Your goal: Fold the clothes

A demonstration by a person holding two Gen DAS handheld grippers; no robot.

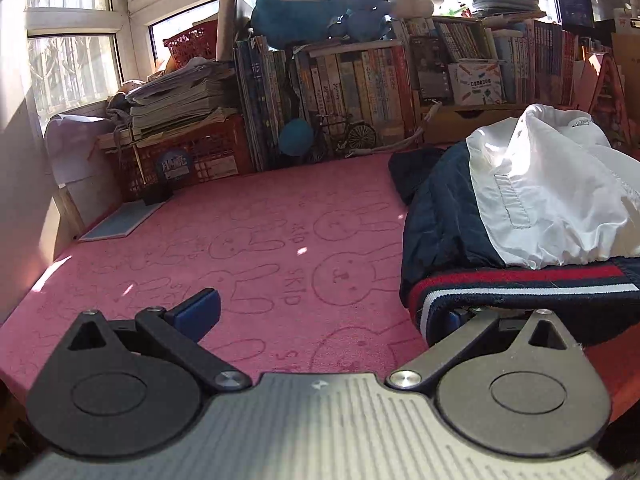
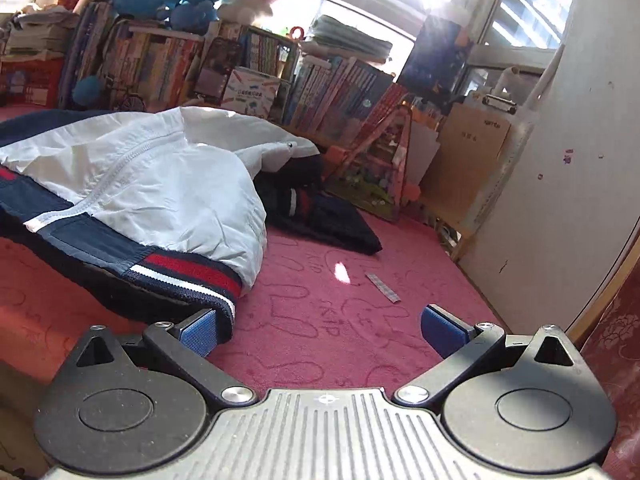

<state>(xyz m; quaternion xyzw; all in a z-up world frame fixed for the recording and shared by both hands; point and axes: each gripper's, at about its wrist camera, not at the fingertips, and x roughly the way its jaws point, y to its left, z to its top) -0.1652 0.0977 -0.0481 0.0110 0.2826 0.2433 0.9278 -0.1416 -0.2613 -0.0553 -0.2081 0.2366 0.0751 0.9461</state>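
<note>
- The left tongs (image 1: 328,312) are wide open. The left blue pad (image 1: 198,312) sits on bare pink mat (image 1: 280,220). The right pad is tucked under the striped hem (image 1: 520,280) of the jacket (image 1: 540,200), so it seems to touch the cloth, but nothing is pinched.
- The right tongs (image 2: 324,328) are wide open too. Their left blue pad (image 2: 200,334) sits right by the corner of the jacket's (image 2: 160,184) striped hem (image 2: 188,270). I cannot tell if it touches. The other pad (image 2: 442,330) is over bare mat (image 2: 340,320).
- The jacket is white, dark blue and red. It lies in a rumpled heap on the counter, which the pink bunny mat covers. The hem is the part nearest both tongs.
- Only the left view shows the red crate (image 1: 180,160) with a pile of papers on it, and the windows on the far side.
- Only the right view shows a dark sleeve (image 2: 320,220) lying flat past the jacket, a small checked strip (image 2: 383,288) on the mat, and the white wall (image 2: 560,180).
- Both views show the rows of books (image 1: 360,92) and the blue plush toys (image 1: 312,4) on top.
- Both tongs are held low, close to the mat, pointing toward the books. No hands show.
</note>
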